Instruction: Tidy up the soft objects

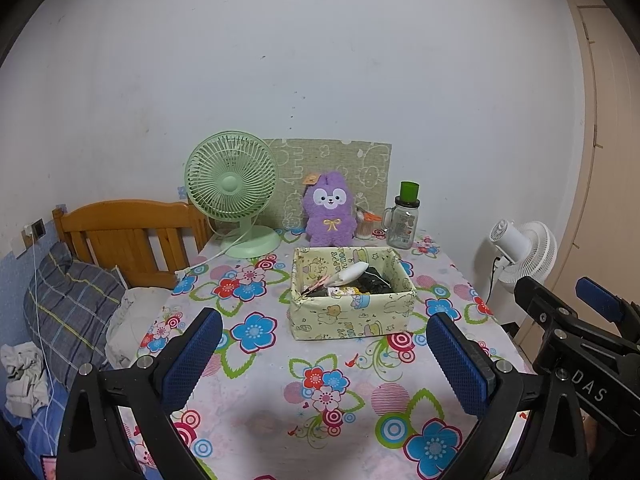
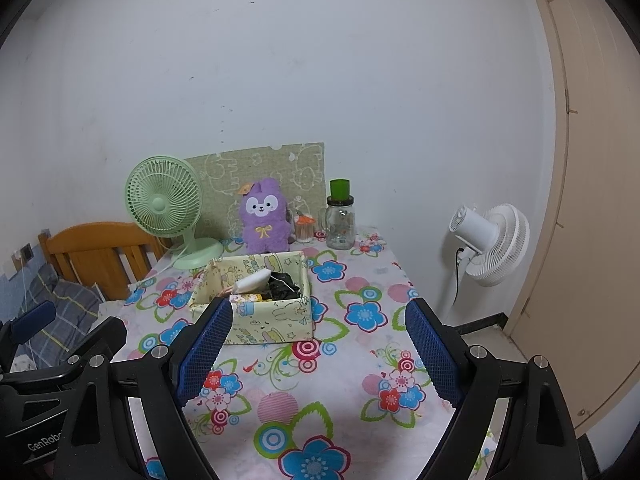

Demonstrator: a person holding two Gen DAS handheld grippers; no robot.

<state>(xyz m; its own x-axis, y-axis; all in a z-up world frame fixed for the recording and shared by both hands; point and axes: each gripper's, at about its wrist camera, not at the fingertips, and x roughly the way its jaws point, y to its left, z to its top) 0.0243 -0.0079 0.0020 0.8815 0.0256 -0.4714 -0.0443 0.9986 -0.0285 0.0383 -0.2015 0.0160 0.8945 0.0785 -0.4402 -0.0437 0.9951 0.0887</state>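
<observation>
Both the left gripper [image 1: 324,356] and right gripper [image 2: 318,346] gape wide, empty. The purple plush [image 1: 329,210], far on the counter [image 1: 256,392], looks light and squashy; pinch its belly.

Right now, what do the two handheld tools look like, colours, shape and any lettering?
Both match. The left tool has black plastic arms, silver screws, and two flat fingers faced with blue textured pads. The right tool is built the same way. White lettering shows on the bodies: "DAS" on the right one, "GenRobo" on the left. No cables or sleeves visible.
</observation>
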